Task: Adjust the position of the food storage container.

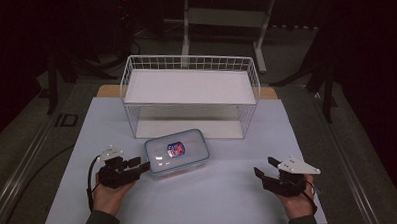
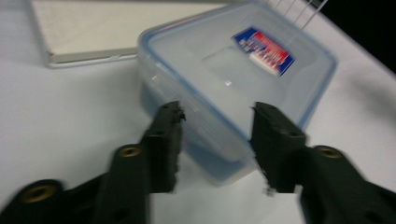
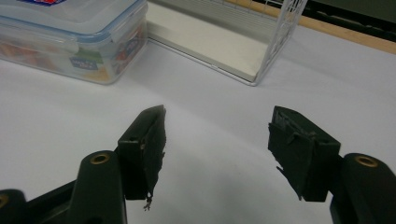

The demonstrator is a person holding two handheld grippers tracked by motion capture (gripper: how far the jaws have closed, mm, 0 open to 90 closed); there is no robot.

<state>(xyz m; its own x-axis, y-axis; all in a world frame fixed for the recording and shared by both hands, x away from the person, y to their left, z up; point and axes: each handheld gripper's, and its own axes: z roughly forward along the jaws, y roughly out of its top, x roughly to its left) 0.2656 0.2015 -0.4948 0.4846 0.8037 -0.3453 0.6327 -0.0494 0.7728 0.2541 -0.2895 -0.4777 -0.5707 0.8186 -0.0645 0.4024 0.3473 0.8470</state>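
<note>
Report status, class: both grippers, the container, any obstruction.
Left gripper open, jaws astride a corner of the lidded container. Right gripper open, apart over bare mat. Wire rack stands just behind the container.

Clear plastic box edged in blue, red-and-blue label printed on its lid, white wire shelf rack, pale lavender table cover, black grippers topped with grey plates.

Clear lidded plastic box before white two-tier wire rack, left black gripper at its corner, right black gripper well apart.
</note>
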